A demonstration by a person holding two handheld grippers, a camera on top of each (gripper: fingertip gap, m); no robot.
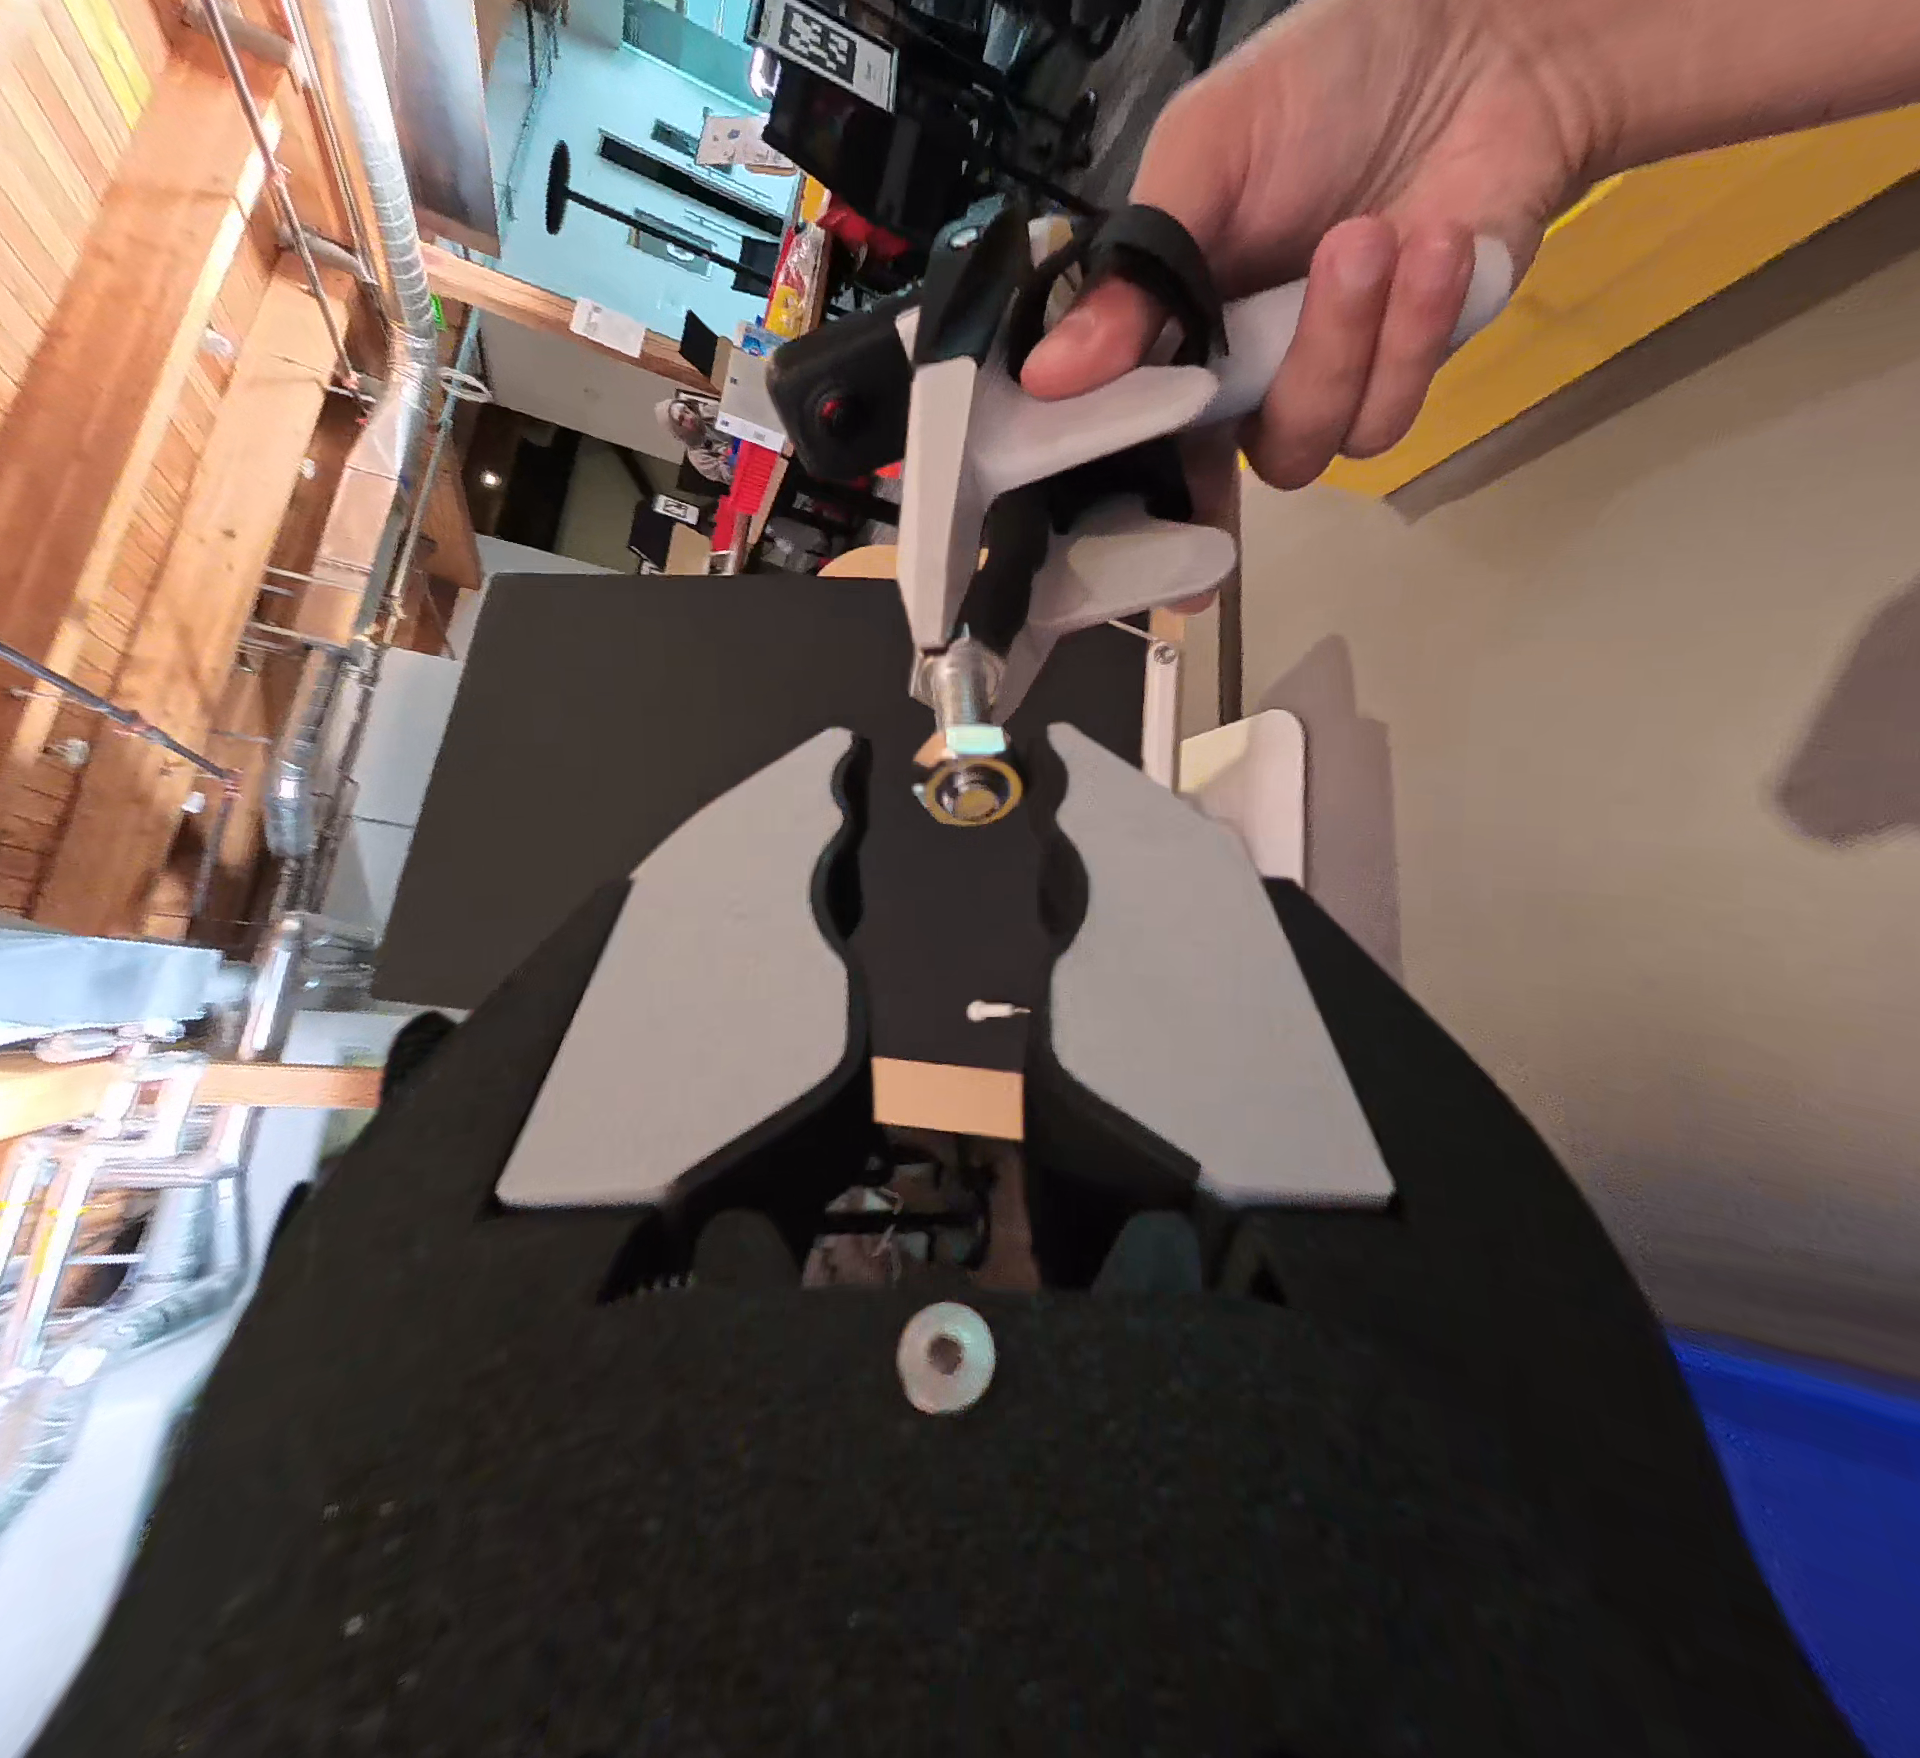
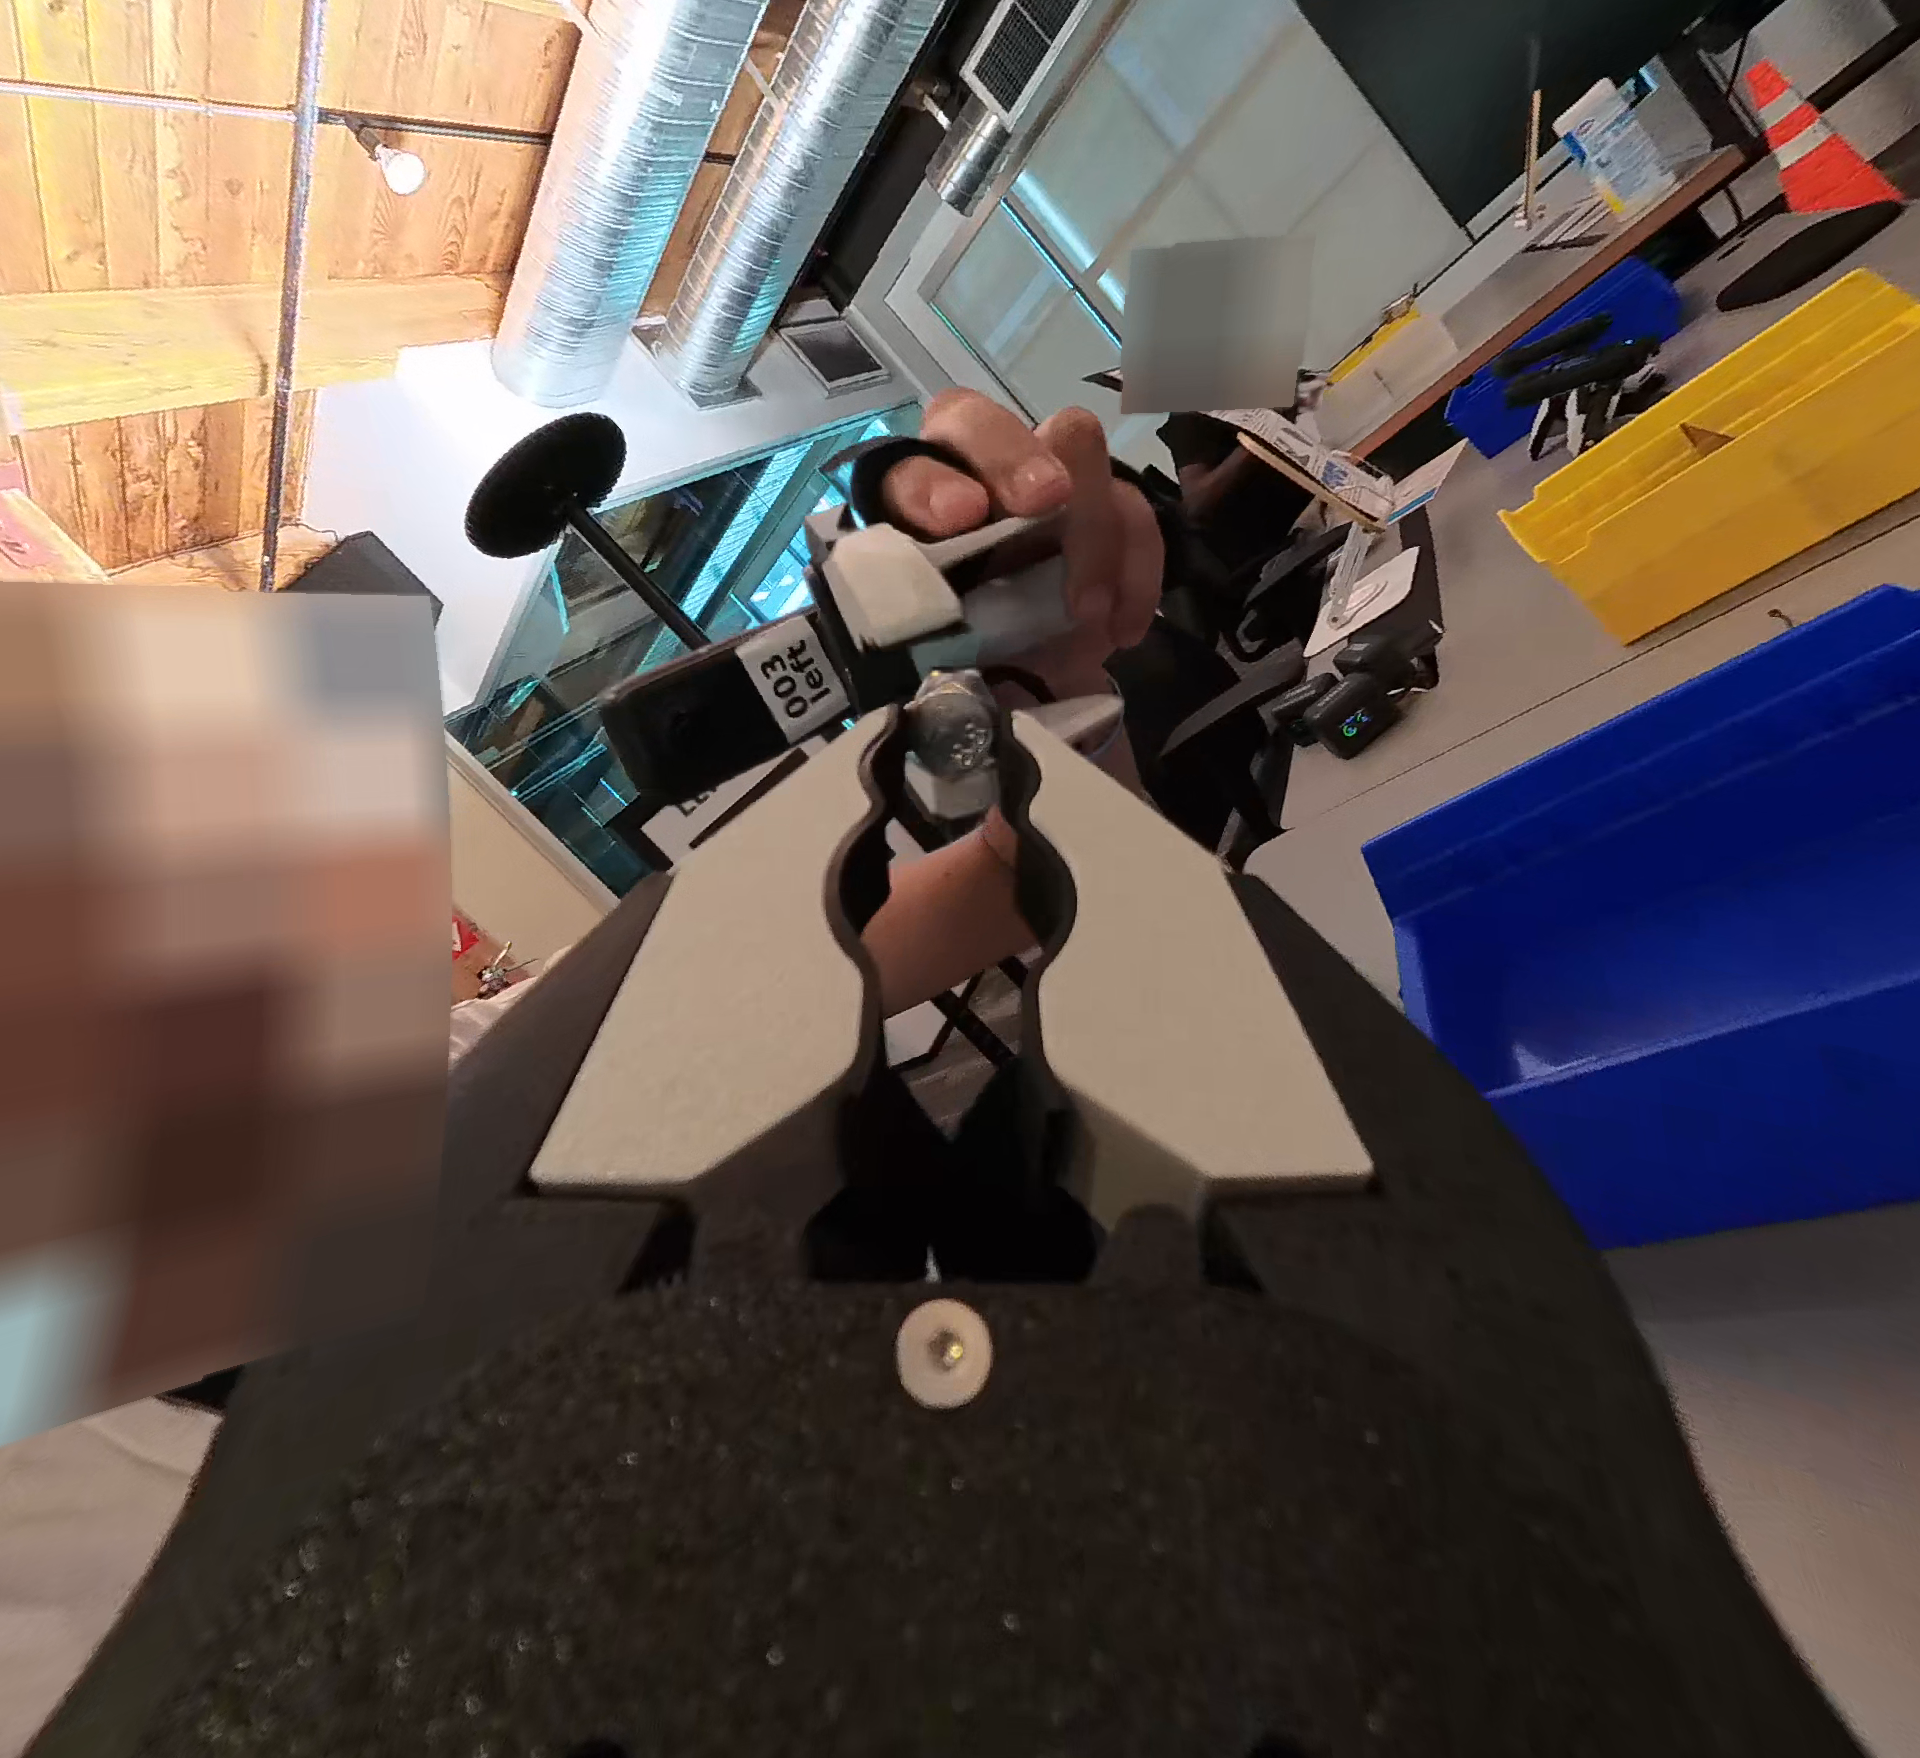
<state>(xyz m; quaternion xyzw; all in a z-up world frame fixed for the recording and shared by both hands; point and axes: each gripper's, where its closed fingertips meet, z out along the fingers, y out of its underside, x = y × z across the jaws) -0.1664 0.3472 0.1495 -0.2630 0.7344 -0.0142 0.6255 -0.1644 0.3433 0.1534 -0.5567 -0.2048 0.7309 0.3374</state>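
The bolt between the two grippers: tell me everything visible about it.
The bolt is shiny silver metal with a hex head and a threaded shank. The right gripper is shut on the head end. A silver hex nut sits on the shank, and beyond it a brass-coloured washer rings the tip. In the left wrist view that tip points between the open fingers of the left gripper, which do not touch it. The bolt is held in the air, above a black panel.

A silver bolt [image 2: 951, 742] is clamped in the right gripper [image 2: 948, 721]; a hex nut [image 1: 971, 738] and brass washer [image 1: 971, 792] are carried on it, between the left gripper's [image 1: 951, 758] spread fingers.
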